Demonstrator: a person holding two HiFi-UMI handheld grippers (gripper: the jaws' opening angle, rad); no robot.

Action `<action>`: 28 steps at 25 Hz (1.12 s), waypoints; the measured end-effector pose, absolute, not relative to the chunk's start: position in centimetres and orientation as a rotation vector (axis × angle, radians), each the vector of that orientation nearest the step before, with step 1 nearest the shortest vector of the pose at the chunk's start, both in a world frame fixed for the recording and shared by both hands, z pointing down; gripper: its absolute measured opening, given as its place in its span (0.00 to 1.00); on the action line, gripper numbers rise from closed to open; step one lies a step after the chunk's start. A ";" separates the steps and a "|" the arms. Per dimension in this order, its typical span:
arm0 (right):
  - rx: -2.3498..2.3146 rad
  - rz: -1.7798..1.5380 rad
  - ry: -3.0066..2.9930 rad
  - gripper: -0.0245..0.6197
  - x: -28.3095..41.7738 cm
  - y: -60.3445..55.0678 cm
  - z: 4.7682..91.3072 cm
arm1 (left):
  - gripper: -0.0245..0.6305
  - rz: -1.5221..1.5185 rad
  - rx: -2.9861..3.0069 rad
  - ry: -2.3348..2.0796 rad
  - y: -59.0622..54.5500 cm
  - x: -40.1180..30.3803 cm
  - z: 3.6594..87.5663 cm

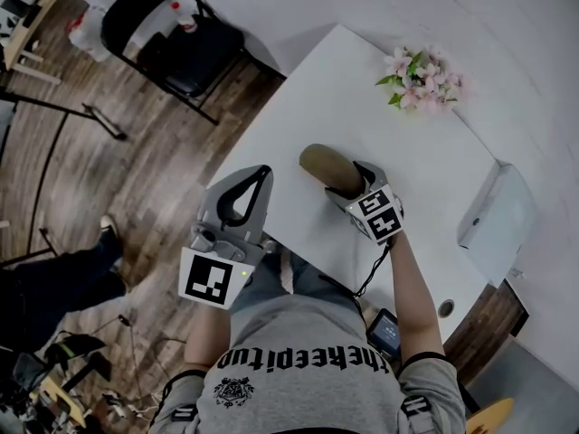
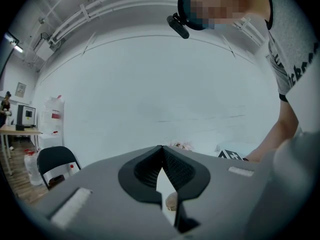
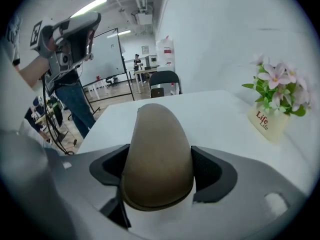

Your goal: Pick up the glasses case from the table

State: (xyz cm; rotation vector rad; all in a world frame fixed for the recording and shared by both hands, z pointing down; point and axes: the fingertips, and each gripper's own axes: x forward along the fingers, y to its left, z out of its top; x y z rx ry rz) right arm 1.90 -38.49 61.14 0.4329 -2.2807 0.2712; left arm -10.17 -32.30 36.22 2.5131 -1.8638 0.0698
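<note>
"Life" was printed twice in red on the flower pot [image 3: 268, 124]. The brown glasses case [image 3: 157, 159] was clamped between the jaws of the right hand-held gripper [image 1: 346, 186], over the white worktop [image 1: 389, 143] and seemingly just clear of it. The left hand-held gripper [image 2: 161, 156] was held empty, its jaws together, at the worktop's edge.

The left gripper [image 2: 161, 151] is held raised, jaws pressed together on nothing; the right gripper [image 3: 157, 169] clamps the case [image 3: 156, 134] by one end.
</note>
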 end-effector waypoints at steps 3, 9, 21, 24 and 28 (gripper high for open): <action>0.510 0.360 -2.339 0.62 1.6 -38.1 60.1 | 0.06 0.059 2.528 -1.846 -32.1 -10.3 36.2; 0.660 0.468 -2.418 0.61 1.5 -37.1 58.3 | 0.06 0.035 2.575 -1.803 -31.7 -10.3 35.8; 1.004 0.436 -2.513 0.61 2.9 -35.5 52.0 | 0.06 -0.005 2.694 -1.678 -30.5 -9.4 34.5; 1.080 0.432 -2.518 0.61 3.4 -34.9 50.8 | 0.06 -0.020 2.725 -1.644 -30.1 -9.1 34.1; 1.188 0.429 -2.516 0.61 4.2 -34.3 49.6 | 0.06 -0.037 2.763 -1.600 -29.6 -8.8 33.7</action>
